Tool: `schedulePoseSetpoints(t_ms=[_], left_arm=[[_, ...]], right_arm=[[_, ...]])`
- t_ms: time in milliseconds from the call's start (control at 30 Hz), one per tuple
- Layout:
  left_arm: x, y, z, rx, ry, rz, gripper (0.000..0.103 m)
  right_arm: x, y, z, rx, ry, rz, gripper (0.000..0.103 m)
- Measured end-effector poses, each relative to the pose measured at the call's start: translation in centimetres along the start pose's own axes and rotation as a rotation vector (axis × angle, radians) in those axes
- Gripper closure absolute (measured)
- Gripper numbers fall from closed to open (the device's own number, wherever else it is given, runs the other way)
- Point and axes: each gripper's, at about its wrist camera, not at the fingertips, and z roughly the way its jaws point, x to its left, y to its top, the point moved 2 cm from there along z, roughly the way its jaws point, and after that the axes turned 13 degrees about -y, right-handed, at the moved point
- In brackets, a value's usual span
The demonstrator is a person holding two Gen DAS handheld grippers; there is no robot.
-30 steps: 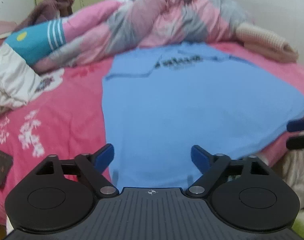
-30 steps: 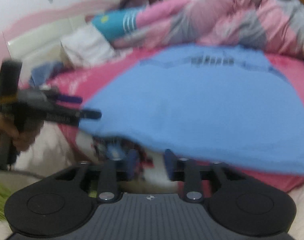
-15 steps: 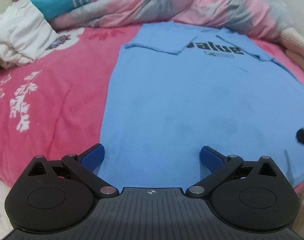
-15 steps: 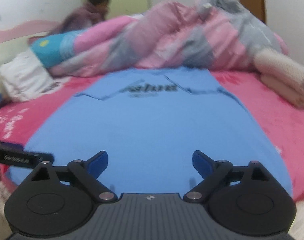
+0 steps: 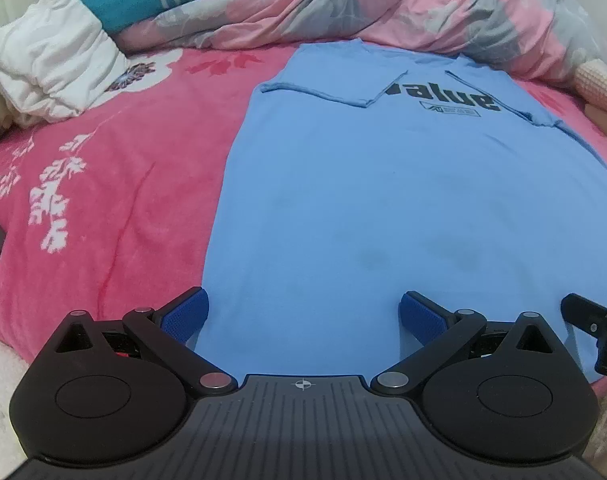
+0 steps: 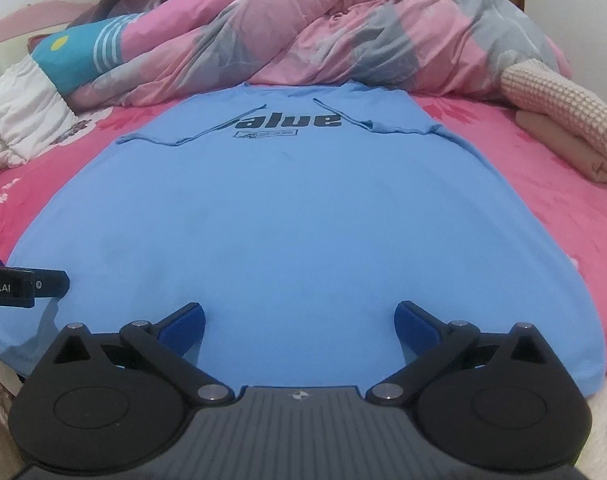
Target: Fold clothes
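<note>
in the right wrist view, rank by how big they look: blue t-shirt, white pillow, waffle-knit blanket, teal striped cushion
1. blue t-shirt, by far the largest, though nearest the camera.
2. waffle-knit blanket.
3. white pillow and teal striped cushion: too close to rank; both are partly hidden or cut off.

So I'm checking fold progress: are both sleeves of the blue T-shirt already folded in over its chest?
Yes, both sleeves of the blue T-shirt lie folded inward, their edges meeting around the black lettering.
</note>
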Motion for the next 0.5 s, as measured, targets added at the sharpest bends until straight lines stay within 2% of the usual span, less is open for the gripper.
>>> schedulePoseSetpoints(t_ms=[500], left_arm=[[-0.22, 0.14, 0.18, 0.016, 0.015, -0.007, 0.0]], right_arm=[[-0.04, 0.57, 0.4, 0.041, -0.005, 0.042, 0.0]])
